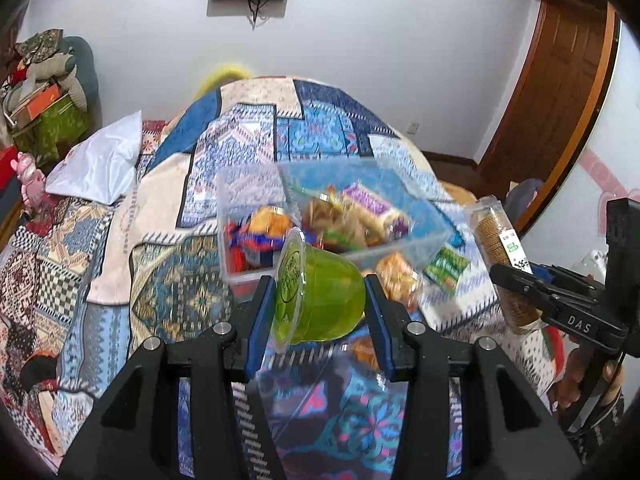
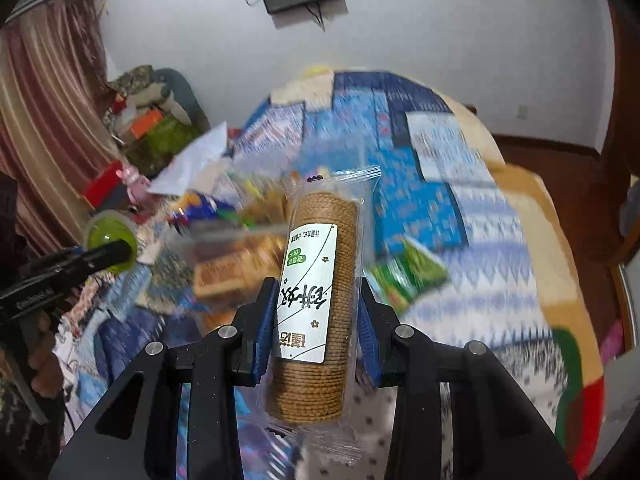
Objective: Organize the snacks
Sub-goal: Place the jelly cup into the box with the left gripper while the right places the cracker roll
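A person stands at a bed [image 1: 132, 208] covered in a patchwork quilt of blue, cream and tan, holding a two-fingered claw in each hand.

The left claw [image 1: 320, 304] is closed on a green jelly cup [image 1: 320, 296], lying on its side between the blue pads, its foil lid facing left. It hangs clear above the quilt, just in front of a clear plastic bin [image 1: 400, 244]. The cup looks like thin, smooth plastic full of wobbly gel: light, a little slippery, likely to dent under a hard squeeze. Its flared rim and flat base seem the firmest places to hold, as it is held now.

The right claw [image 2: 316, 316] is clamped on a biscuit roll [image 2: 320, 300], a tall stack of round brown wafers in crinkly clear wrap with a white label. The pads grip its lower half, and it points away from the claw above the quilt. It is probably light and stiff along its length but brittle; the slick film may slide, so a gentle hold across the middle suits it best.

The bin already holds mixed wrapped snacks in orange, purple and red. A green packet [image 1: 446, 266] and an amber-coloured packet [image 1: 396, 278] lie loose on the quilt just beside it.
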### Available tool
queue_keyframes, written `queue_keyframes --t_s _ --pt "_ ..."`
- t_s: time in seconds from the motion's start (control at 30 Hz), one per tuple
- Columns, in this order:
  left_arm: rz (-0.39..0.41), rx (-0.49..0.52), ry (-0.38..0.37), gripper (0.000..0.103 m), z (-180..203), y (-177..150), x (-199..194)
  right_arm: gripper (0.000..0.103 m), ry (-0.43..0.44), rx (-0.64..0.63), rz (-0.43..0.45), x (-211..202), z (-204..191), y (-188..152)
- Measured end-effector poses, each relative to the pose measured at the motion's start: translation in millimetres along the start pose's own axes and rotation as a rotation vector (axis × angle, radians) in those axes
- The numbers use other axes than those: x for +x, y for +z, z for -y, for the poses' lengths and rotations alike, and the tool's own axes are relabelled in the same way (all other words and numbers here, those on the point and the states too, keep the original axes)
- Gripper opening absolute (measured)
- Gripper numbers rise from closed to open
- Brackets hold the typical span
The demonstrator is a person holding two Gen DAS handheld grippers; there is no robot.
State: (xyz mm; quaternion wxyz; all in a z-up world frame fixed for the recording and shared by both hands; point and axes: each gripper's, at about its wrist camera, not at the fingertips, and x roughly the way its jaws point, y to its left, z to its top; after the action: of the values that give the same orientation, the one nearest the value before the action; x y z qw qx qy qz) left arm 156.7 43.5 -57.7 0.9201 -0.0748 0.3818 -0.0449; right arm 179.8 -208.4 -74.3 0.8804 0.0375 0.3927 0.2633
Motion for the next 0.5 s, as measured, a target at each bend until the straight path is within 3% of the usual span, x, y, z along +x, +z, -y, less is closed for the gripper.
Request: queue_keyframes --t_s 0.5 --pt "0.006 0.024 -0.014 0.044 9 50 49 0.034 0.037 -0.063 0.043 48 -29 58"
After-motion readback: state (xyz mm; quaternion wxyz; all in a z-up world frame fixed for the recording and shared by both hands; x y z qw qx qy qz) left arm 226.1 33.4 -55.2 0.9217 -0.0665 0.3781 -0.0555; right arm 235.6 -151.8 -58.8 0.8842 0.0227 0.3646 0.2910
